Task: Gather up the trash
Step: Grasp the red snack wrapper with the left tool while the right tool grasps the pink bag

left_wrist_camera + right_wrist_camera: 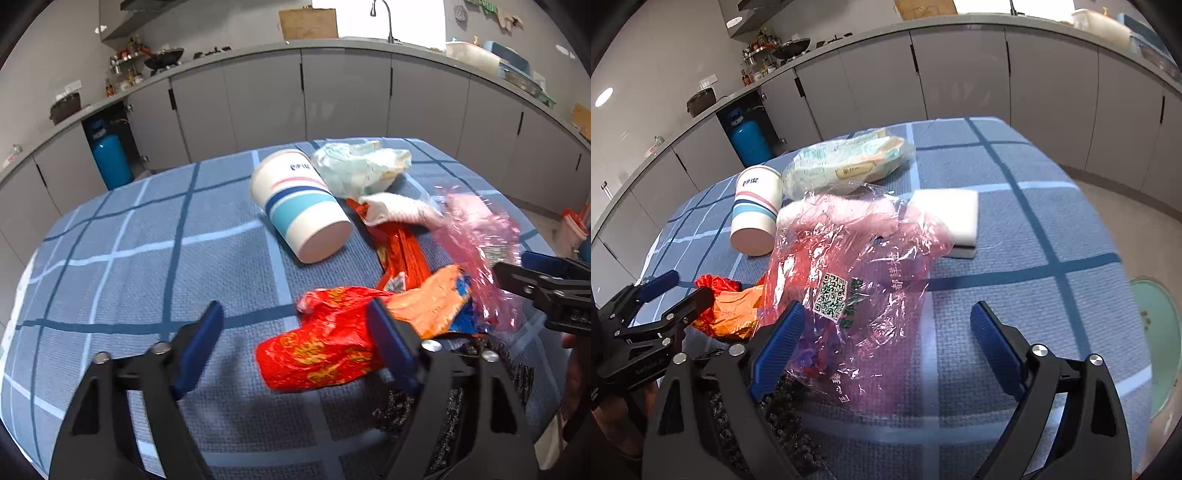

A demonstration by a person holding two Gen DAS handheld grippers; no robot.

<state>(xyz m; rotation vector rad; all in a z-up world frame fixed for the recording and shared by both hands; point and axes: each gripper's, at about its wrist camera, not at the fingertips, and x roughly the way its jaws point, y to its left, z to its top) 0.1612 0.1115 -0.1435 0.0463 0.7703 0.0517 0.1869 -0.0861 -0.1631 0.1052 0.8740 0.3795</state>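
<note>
Left wrist view: left gripper (pixel 295 332) at the bottom of the frame, jaws spread and grasping nothing, the right-hand blue pad (pixel 391 347) overlapping the crumpled red wrapper (pixel 325 350) at lower centre, whether touching it cannot be told. Just right of that wrapper, an orange wrapper (pixel 432 302) with a blue patch; above it, toward centre, a long red-orange packet (pixel 402 254). Paper cup (pixel 299 206) with blue and pink stripes lying on its side at centre, base toward the camera. Pale green wipes pack (pixel 362 166) at upper centre, just right of the cup. White crumpled item (pixel 399 208) just below the pack, partly on the red-orange packet. Clear pink plastic bag (pixel 480 243) at right. Right gripper (pixel 546 284) entering from the right edge, at the bag. All of it on the blue checked surface (pixel 129 240), with something dark and sparkly (pixel 454 406) at lower right. Right wrist view: right gripper (pixel 886 332) at the bottom, jaws released and wide apart, the pink bag (pixel 857 266) lying partly between them, the left-hand pad at its edge, not pinched. White sponge block (pixel 953 218) at centre right, partly under the bag. Cup (pixel 757 214) at centre left, wipes pack (pixel 849 162) above centre. Left gripper (pixel 676 291) at the left edge beside the orange wrapper (pixel 735 310). Grey cabinets (pixel 960 70) across the top, blue gas cylinder (pixel 750 140) at upper left.
</note>
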